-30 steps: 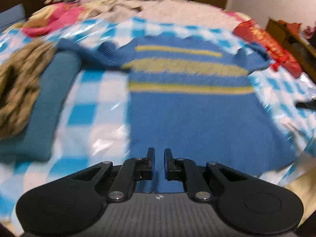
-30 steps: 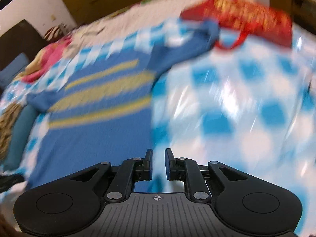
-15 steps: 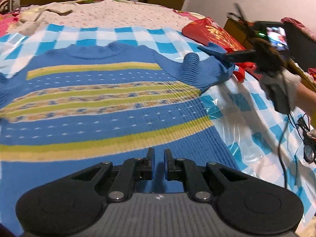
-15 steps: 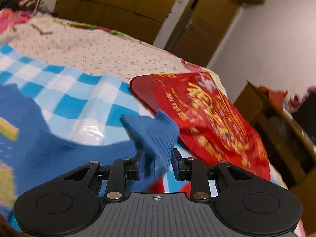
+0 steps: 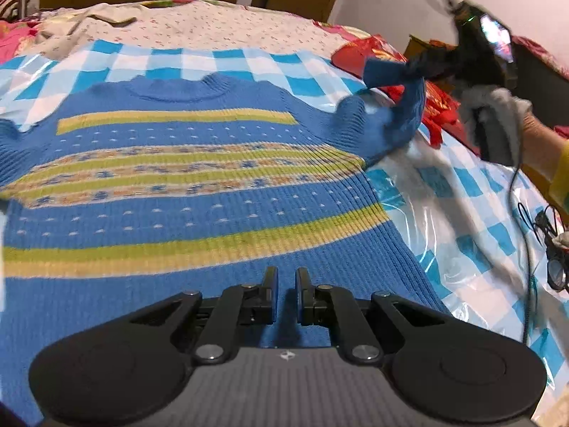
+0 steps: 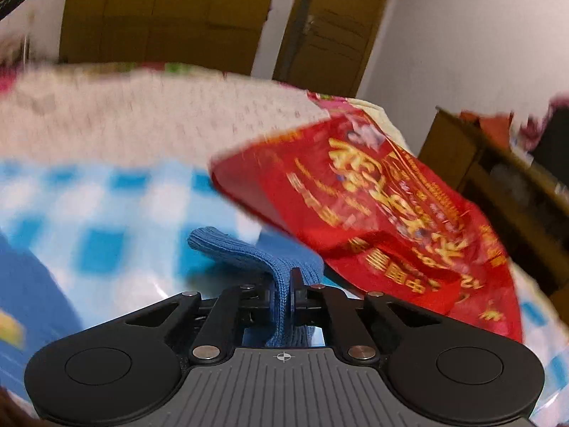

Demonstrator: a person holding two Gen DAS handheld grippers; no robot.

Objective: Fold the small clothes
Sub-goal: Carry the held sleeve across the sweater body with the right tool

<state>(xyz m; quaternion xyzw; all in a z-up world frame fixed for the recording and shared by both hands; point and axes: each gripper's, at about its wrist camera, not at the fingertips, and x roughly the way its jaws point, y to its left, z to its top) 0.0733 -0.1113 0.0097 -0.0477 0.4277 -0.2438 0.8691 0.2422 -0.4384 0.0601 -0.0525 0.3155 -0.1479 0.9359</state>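
A blue knit sweater (image 5: 199,192) with yellow-green stripes lies flat, front up, on a blue-and-white checked plastic sheet (image 5: 462,199). My left gripper (image 5: 283,277) hovers low over the sweater's lower part, jaws nearly closed and holding nothing. My right gripper (image 6: 283,281) is shut on the cuff of the sweater's right sleeve (image 6: 249,256) and holds it lifted off the sheet. In the left wrist view the right gripper (image 5: 419,66) is at the upper right with the raised sleeve (image 5: 398,106) hanging from it.
A red printed bag (image 6: 384,220) lies just right of the lifted sleeve. A white floral bedspread (image 5: 213,28) and loose clothes (image 5: 53,35) are at the back. Cables and glasses (image 5: 547,242) lie at the right edge. A wooden cabinet (image 6: 498,185) stands right.
My right gripper has closed on the sleeve cuff and lifted it off the sheet. The left gripper has stayed over the sweater's lower part.
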